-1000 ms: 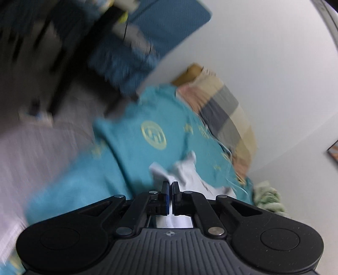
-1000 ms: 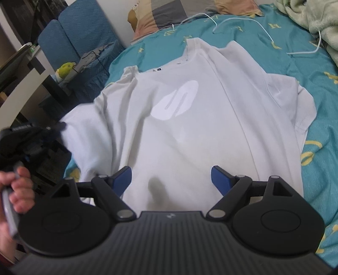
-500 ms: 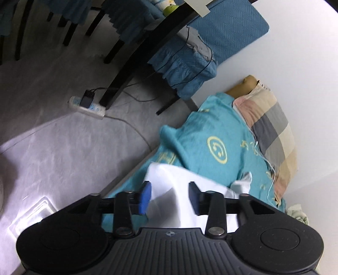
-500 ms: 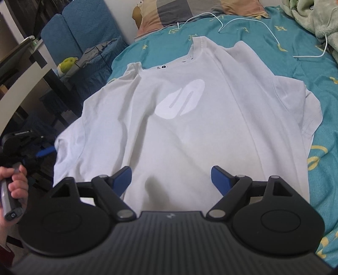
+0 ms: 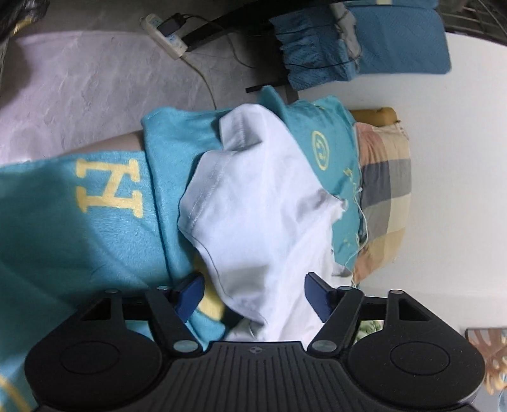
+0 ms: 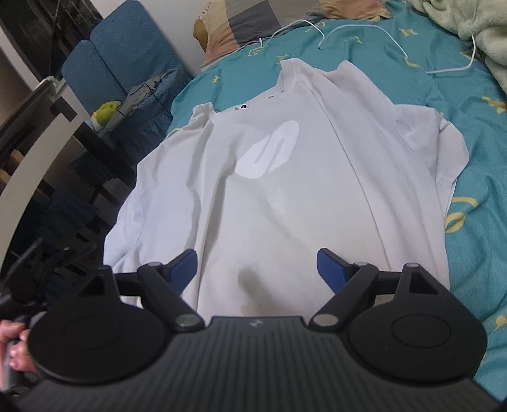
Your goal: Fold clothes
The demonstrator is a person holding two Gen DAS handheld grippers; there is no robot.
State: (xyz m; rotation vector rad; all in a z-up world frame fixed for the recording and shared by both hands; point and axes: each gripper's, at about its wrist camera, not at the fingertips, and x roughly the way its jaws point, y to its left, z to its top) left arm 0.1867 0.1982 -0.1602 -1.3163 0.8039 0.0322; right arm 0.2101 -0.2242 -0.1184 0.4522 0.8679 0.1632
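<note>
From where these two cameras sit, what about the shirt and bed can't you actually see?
- White T-shirt bottom hem: right wrist view, hidden behind the right gripper body.
- Its left sleeve: left wrist view shows it draped over the bed edge; the right wrist view can't.
- White cable ends: right wrist view, too small to identify.
- Teal bedspread under the shirt: covered.

Ahead of the right gripper (image 6: 255, 269), black-bodied with blue finger pads (image 6: 183, 264), lies a white T-shirt (image 6: 285, 196) bearing a brighter white chest logo (image 6: 269, 149). Beneath it, a teal bed cover (image 6: 475, 164) with yellow letters and rings. Beyond the shirt, a pillow (image 6: 253, 22) checked in grey, tan and peach. To its left, a blue textured chair (image 6: 117, 60). A white cable (image 6: 396, 41) crosses the cover. The left gripper (image 5: 255, 293) is likewise black with blue pads (image 5: 190, 293); a yellow "H" (image 5: 109, 188) shows on the teal to its left.
</note>
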